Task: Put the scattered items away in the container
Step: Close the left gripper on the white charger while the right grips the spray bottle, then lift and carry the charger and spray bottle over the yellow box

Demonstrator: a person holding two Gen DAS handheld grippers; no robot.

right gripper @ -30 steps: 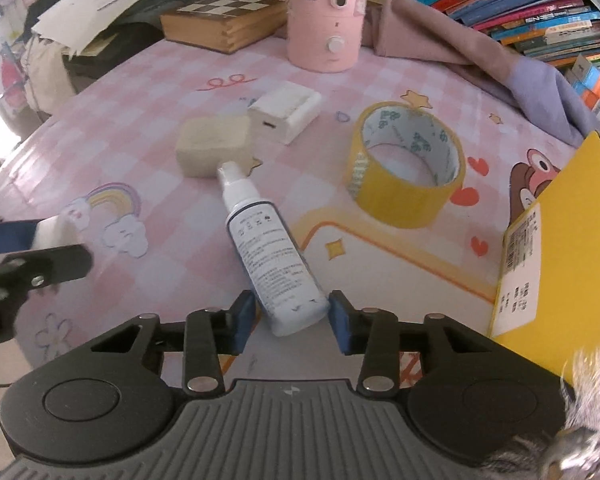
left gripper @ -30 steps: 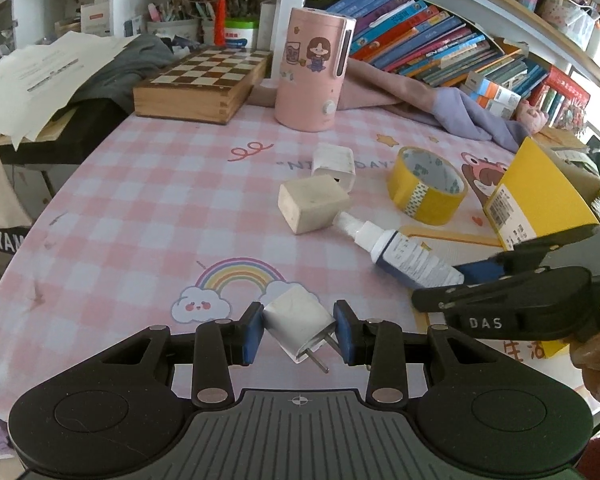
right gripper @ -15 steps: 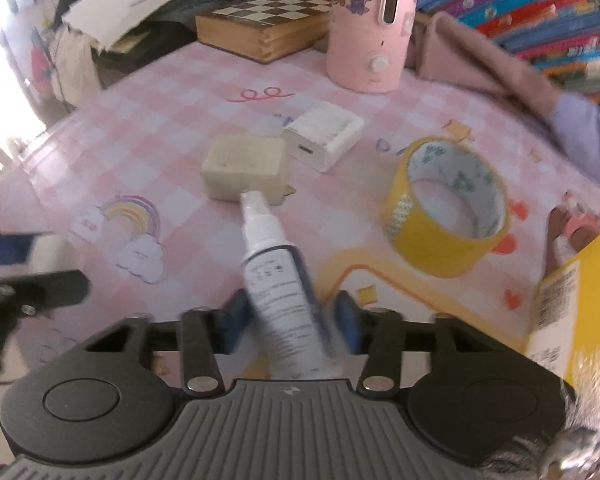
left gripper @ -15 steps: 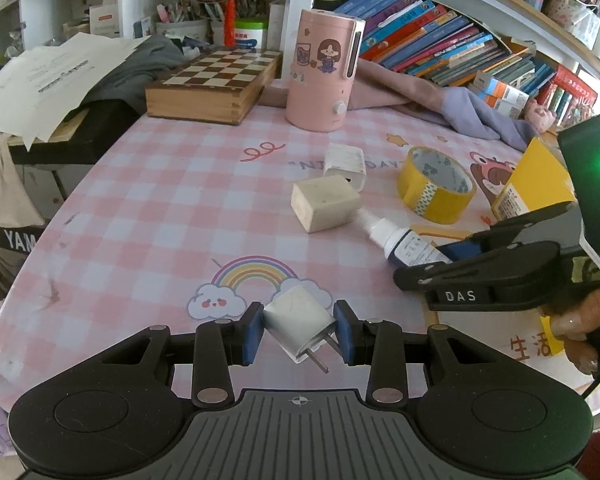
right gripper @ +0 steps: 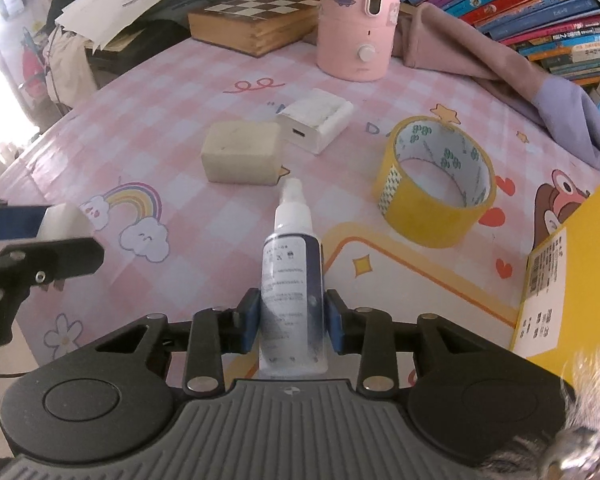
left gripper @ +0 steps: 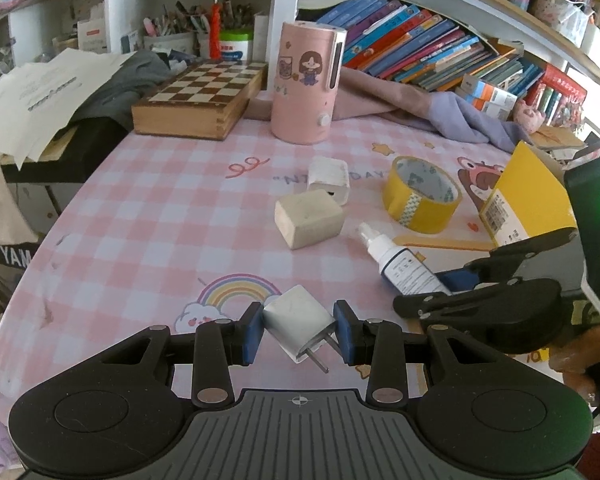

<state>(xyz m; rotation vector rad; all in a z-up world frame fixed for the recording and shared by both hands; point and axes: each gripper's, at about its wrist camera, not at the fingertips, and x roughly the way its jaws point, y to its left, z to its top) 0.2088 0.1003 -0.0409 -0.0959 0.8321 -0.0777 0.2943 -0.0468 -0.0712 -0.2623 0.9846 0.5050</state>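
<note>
tabletop (left gripper: 148, 216): pink checked cloth, carrying the loose items waiting to be tidied.
yellow box (right gripper: 572, 264): open at the right edge; likely the container.
tape roll (right gripper: 436, 184): lying flat near the box, untouched.
spray bottle (right gripper: 292, 280): nozzle pointing away, body between the pads of the right hand-held gripper (right gripper: 288, 320), whose jaws are closing on it.
plug (left gripper: 298, 322): clenched in the left hand-held gripper (left gripper: 298, 336), prongs toward the camera, ready to carry.
</note>
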